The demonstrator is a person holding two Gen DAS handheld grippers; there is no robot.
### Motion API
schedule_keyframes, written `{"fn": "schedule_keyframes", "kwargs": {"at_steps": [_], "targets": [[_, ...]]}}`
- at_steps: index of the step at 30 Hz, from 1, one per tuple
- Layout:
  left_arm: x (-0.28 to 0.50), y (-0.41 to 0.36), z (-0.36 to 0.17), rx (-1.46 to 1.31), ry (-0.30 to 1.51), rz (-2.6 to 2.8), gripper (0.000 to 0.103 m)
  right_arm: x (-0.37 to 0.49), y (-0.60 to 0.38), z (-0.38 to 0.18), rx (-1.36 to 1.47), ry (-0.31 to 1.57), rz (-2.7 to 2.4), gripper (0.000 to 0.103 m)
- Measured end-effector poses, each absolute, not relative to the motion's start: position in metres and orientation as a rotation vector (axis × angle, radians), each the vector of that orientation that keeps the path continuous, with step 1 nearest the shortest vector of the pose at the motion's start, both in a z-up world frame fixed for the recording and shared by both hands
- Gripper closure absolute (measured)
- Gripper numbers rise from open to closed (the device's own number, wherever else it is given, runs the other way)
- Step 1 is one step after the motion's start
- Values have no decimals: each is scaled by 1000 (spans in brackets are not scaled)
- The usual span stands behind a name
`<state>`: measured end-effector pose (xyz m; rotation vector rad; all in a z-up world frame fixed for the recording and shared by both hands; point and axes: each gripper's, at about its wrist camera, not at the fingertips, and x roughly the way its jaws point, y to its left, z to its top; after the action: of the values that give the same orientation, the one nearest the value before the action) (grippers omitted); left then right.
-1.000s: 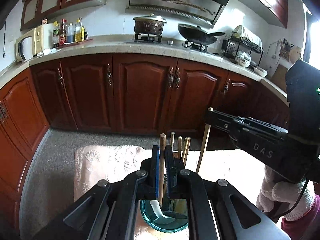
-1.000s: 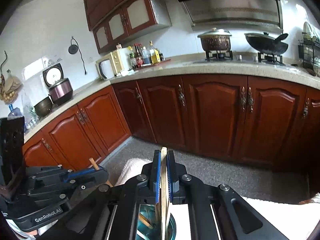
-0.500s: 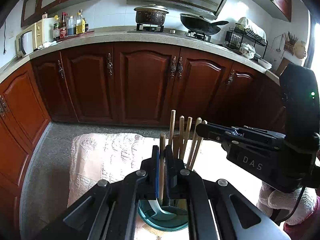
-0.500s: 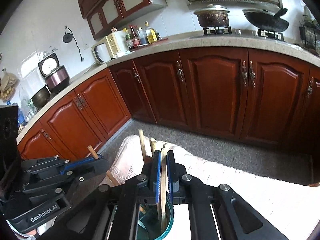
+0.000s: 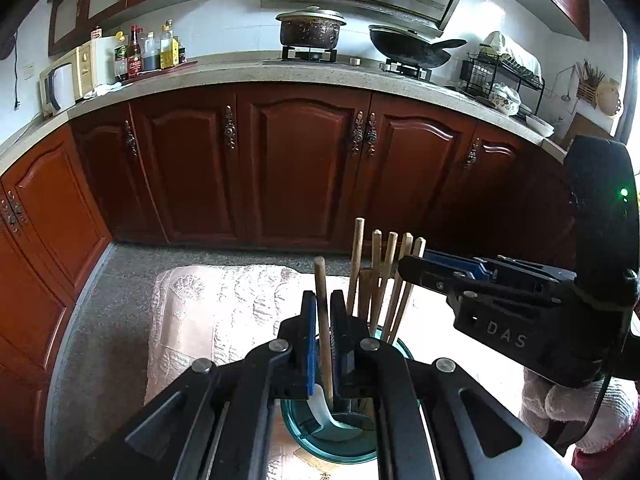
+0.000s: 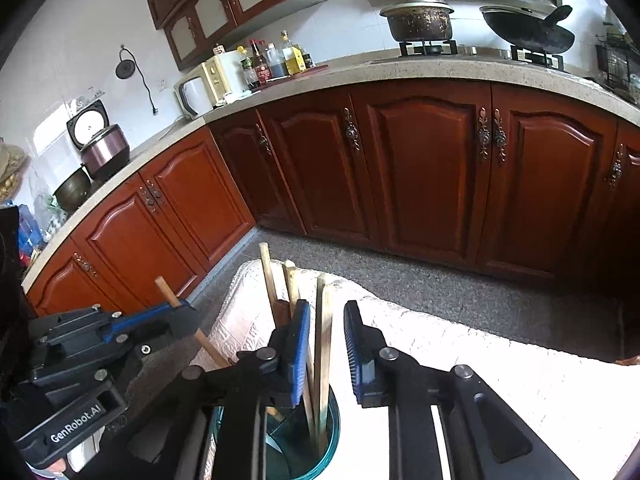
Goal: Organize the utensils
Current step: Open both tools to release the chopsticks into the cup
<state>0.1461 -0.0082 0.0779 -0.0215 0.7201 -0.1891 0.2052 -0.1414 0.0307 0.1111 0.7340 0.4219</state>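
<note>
The right gripper (image 6: 326,348) has just spread, releasing its chopstick (image 6: 322,344) into the teal cup (image 6: 330,436); the left gripper (image 5: 322,344) still pinches a wooden handle (image 5: 320,280).

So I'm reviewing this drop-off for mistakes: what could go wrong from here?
The right tool has just been opening around the chopstick standing in the teal cup; pulling back could snag it. The left tool, shut on a wooden stick over the cup, could tip the cup if it shifts.
</note>
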Motion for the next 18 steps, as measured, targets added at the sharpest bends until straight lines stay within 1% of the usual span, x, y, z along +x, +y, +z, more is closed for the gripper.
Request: {"fn": "schedule_keyframes", "kwargs": {"at_steps": [1,3,5,6,7,8,11,12,14,15,18], "targets": [[146,-8,78,-21,720,-186,96,204,-142,30,115,735,422,78],[145,-8,78,-21,719,-180,89,202,-144,31,116,731,423,76],[143,-6,79,-25,714,-181,72,199,-144,33,109,724,424,72],[142,-6,79,-30,709,-182,67,198,-145,35,107,721,424,71],[140,-5,80,-36,703,-183,60,195,-146,36,109,716,424,71],[139,-4,82,-41,697,-184,57,193,-147,38,113,713,424,69],[132,-2,87,-57,681,-185,52,183,-150,42,122,703,417,66],[129,-1,89,-63,674,-184,52,178,-152,43,122,700,413,65],[122,1,92,-64,658,-174,52,169,-154,45,120,692,407,59],[118,2,93,-61,646,-165,52,164,-155,46,118,686,399,57],[107,3,95,-62,619,-137,52,146,-155,47,113,668,384,54]]}}
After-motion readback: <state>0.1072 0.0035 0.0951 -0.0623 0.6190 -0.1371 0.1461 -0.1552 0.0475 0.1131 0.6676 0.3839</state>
